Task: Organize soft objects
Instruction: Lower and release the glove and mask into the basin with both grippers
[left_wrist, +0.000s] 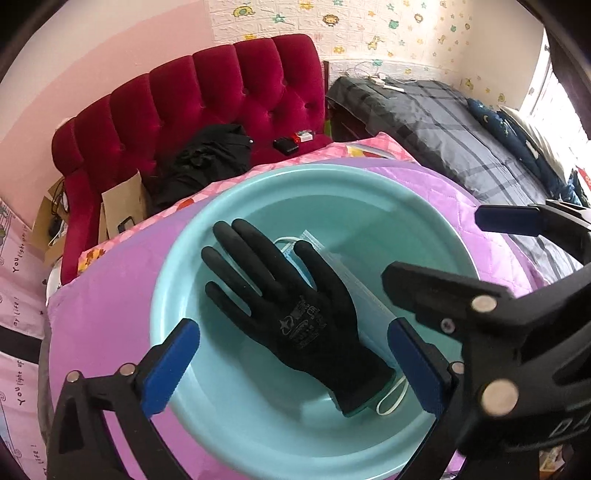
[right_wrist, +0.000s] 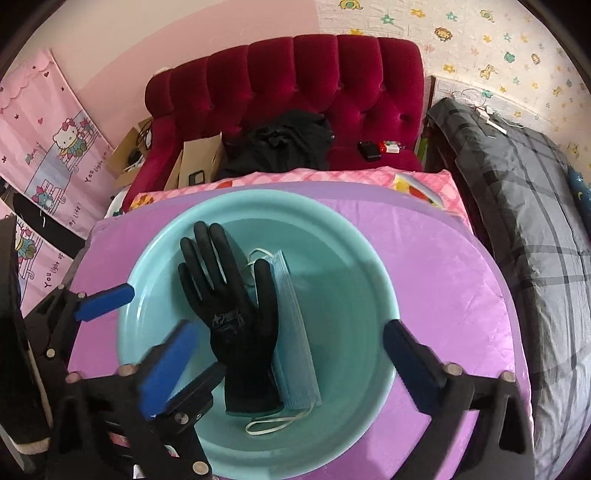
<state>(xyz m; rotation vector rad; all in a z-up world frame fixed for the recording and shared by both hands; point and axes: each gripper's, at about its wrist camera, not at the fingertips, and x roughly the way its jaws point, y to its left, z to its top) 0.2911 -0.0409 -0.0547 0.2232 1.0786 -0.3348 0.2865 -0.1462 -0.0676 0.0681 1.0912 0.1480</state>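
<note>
On your left, a pink cartoon curtain (right_wrist: 48, 147) is hanging beside the red tufted sofa (right_wrist: 314, 81). You are holding the left gripper (left_wrist: 291, 363) and right gripper (right_wrist: 291, 363) wide apart, gripping nothing. The black glove (right_wrist: 229, 314) is lying on the blue mask (right_wrist: 295, 332) inside the teal basin (right_wrist: 354, 236), which is sitting on purple quilting (right_wrist: 443, 295). A grey plaid bed (right_wrist: 535, 221) is lying rightward.

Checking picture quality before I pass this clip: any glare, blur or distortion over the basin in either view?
Left wrist view: strong fisheye bending, dark vignette at the corners, window blown out at right; glove and basin sharp. Right wrist view: same bending; the left claw crossing the lower left looks slightly soft, while the glove and mask stay clear; no glare on the basin.
</note>
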